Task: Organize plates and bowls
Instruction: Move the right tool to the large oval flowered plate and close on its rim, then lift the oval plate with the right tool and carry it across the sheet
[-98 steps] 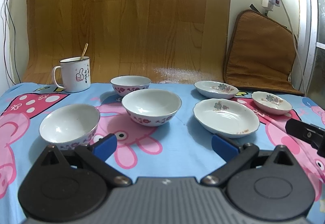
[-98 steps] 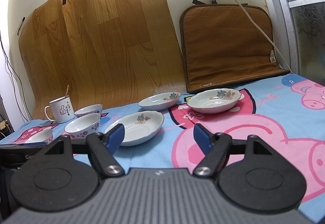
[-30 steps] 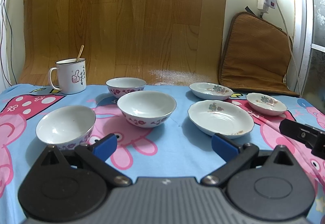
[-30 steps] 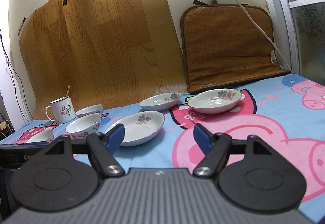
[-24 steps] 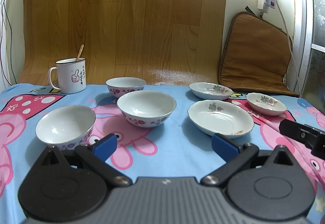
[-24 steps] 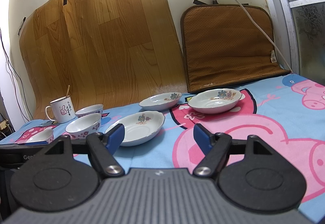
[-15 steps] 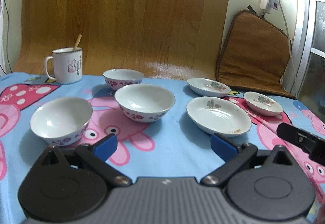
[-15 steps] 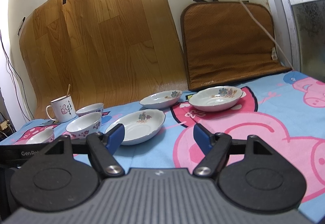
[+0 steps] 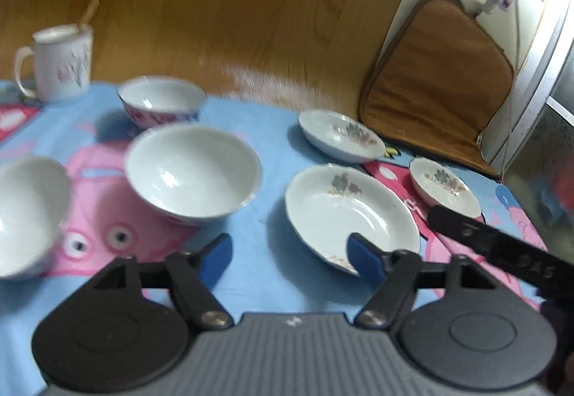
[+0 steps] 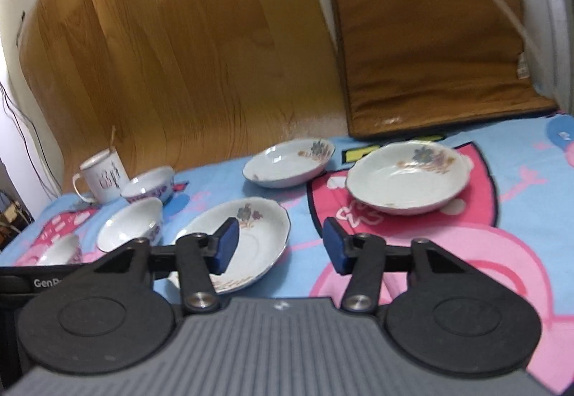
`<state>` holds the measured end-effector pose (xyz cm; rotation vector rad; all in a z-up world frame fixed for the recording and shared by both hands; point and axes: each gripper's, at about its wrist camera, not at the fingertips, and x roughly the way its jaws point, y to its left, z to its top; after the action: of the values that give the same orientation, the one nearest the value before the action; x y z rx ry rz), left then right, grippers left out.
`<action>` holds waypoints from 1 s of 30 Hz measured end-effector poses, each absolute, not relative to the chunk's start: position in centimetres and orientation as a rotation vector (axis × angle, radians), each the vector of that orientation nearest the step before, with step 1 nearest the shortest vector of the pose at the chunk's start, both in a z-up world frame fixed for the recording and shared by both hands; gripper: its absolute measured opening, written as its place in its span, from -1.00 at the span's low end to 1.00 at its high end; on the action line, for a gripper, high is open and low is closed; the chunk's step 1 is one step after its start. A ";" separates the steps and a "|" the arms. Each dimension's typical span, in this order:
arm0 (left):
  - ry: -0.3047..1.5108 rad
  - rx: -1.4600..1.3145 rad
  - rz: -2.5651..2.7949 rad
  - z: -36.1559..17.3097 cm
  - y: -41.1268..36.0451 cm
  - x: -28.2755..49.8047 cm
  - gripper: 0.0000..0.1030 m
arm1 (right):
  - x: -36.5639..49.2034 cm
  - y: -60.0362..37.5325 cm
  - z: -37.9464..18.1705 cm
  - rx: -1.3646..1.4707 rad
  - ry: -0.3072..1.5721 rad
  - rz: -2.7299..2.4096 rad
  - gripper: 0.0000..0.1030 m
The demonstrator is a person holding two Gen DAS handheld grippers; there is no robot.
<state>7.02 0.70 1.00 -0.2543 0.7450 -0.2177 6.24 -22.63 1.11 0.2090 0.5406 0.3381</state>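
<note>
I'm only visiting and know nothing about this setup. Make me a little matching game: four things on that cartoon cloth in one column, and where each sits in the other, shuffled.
Things
1. mug
2. middle bowl
3. nearest plate
4. brown cushion

Places
A. propped against the back wall, at the right
B. just ahead of both open hand-held grippers
C. back left corner, with a stick in it
D. between the mug-side bowl and the bowl at the left edge

Pairs: 1-C, 2-D, 3-B, 4-A
</note>
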 end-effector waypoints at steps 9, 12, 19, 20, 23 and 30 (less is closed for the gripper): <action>0.761 -0.234 -0.228 0.5 -1.2 8.9 -0.34 | 8.6 -21.8 -1.1 0.271 0.662 0.383 -0.64; 0.768 -0.210 -0.226 0.7 -2.2 9.0 -0.52 | 8.3 -22.7 -1.0 0.308 0.674 0.381 -0.67; 0.780 -0.202 -0.394 2.0 -6.9 7.7 -0.57 | 4.5 -28.5 -0.2 0.375 0.621 0.271 -0.67; 0.779 -0.183 -0.422 2.2 -8.2 7.5 -0.57 | 3.9 -29.5 -0.1 0.379 0.612 0.245 -0.67; 0.783 -0.132 -0.498 2.5 -11.9 7.1 -0.57 | 1.8 -32.7 0.2 0.389 0.574 0.160 -0.67; 0.800 -0.048 -0.602 2.2 -18.9 6.7 -0.57 | -0.2 -37.9 -0.3 0.420 0.540 0.016 -0.67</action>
<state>6.69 -18.91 2.18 -0.0484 0.8000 -0.6018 -0.23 -37.92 -0.29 0.4205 0.5396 0.0164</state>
